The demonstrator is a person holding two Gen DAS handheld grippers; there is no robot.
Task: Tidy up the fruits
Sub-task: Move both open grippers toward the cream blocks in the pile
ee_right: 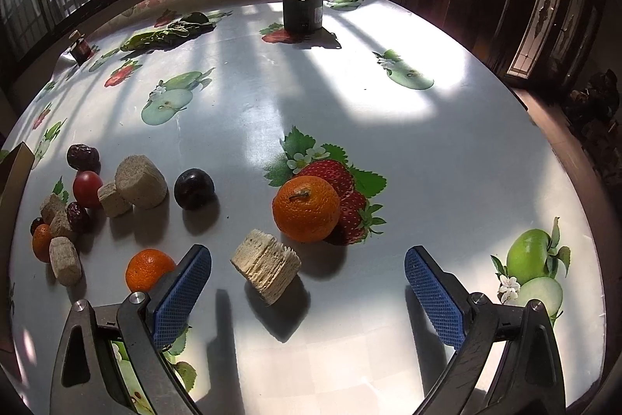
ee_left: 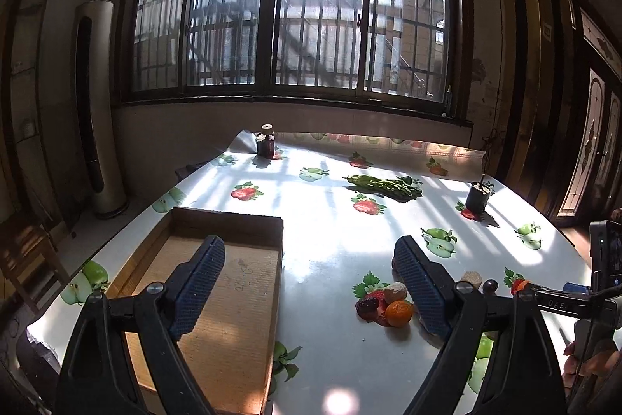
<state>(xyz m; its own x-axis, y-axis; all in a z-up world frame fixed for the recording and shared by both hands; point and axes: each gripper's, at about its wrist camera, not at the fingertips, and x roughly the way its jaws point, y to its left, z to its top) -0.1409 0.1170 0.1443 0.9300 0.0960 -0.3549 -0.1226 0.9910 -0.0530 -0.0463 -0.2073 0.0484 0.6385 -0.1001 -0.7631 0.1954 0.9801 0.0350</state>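
My table [ee_right: 350, 111] wears a fruit-print cloth. On it lie a cardboard tray [ee_left: 217, 302], mandarins [ee_right: 306, 208], dates [ee_right: 82, 156], a plum [ee_right: 193, 188], cork-like chunks [ee_right: 266, 271], greens [ee_right: 167, 32], a jar [ee_right: 79, 46] and a dark pot [ee_right: 303, 8].

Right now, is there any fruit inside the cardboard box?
No fruit shows inside the cardboard box; its brown floor looks bare. The left tongs hang open over it, and their black arms cover the near part of the floor, so that part cannot be checked.

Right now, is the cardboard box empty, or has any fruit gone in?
Empty, as far as it shows. The cardboard box has a bare floor around the left gripper, though its finger covers part. Fruit like the mandarin is on the table.
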